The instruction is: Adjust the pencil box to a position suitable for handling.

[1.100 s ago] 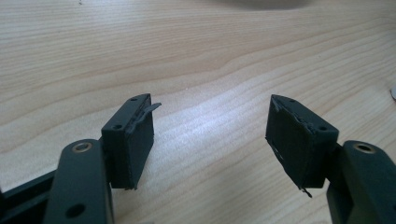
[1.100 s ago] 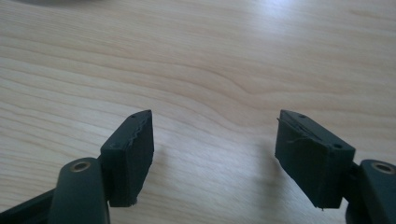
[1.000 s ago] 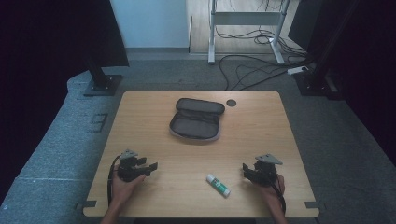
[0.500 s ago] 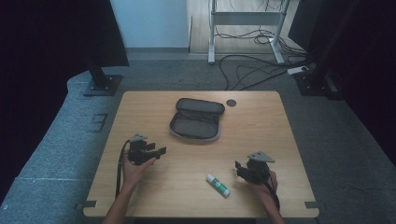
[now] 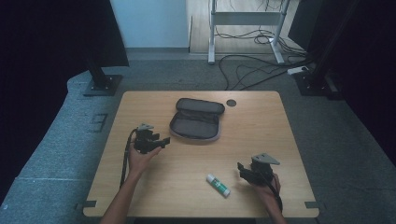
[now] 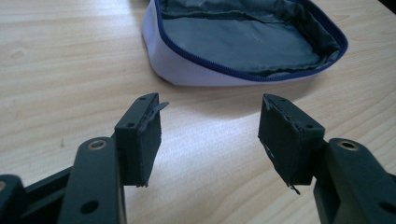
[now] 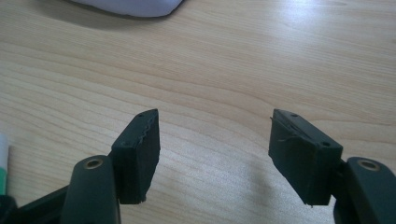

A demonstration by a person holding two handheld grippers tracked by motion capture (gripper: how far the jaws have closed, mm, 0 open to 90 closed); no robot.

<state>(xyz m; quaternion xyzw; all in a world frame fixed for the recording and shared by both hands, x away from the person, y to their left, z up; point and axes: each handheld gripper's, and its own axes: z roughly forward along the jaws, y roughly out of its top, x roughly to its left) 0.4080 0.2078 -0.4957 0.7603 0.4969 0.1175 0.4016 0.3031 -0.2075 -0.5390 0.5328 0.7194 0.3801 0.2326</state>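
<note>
Left gripper (image 5: 164, 140), jaws wide and empty, faces the open pouch (image 5: 196, 120), presumably to steady it; right gripper (image 5: 241, 169), also wide and empty, sits nearer the glue stick (image 5: 218, 185).

Open grey zip pouch (image 5: 196, 122) at centre back of wooden table (image 5: 280, 121); white glue stick (image 5: 218, 185) in front, rightward.

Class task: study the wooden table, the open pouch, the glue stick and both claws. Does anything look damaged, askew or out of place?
One small flaw: the black pad lining on the left claw is frayed, a strip peeling off its fingertips. The grey zip-open fabric pouch and white green-labelled glue stick lie undisturbed on the wooden table.
</note>
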